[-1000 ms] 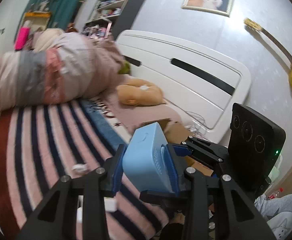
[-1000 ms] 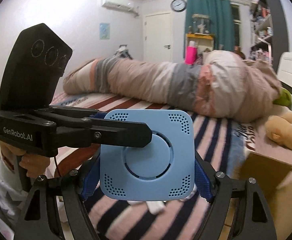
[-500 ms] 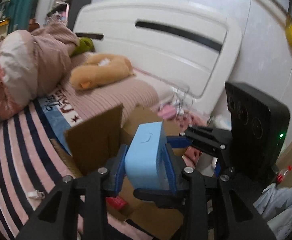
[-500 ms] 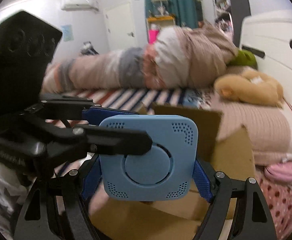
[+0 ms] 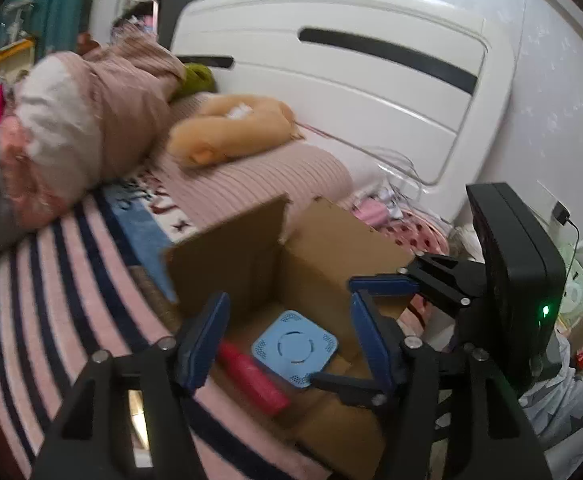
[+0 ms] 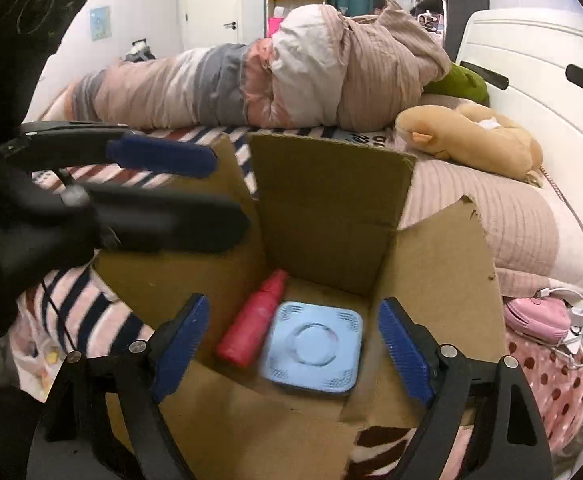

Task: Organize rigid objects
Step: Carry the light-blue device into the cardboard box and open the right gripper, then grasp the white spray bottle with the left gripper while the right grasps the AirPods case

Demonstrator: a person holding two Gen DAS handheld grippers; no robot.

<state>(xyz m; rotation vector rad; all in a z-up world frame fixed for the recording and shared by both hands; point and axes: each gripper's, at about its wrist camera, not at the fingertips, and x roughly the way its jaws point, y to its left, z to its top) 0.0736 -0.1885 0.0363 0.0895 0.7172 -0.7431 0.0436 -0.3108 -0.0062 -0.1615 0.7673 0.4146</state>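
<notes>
Box: I take the cardboard box [image 6: 331, 208] as my landmark.
Blue device: the blue square device [image 6: 311, 346] lies flat inside, touching the red bottle [image 6: 251, 326], so both stay contained.
Left gripper [image 5: 287, 340]: released, empty above the box.
Right gripper [image 6: 291, 344]: spread wide, empty above the box.

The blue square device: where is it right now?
In both wrist views the blue square device lies flat on the floor of the open cardboard box, beside the red bottle, with both claws open above it.
</notes>
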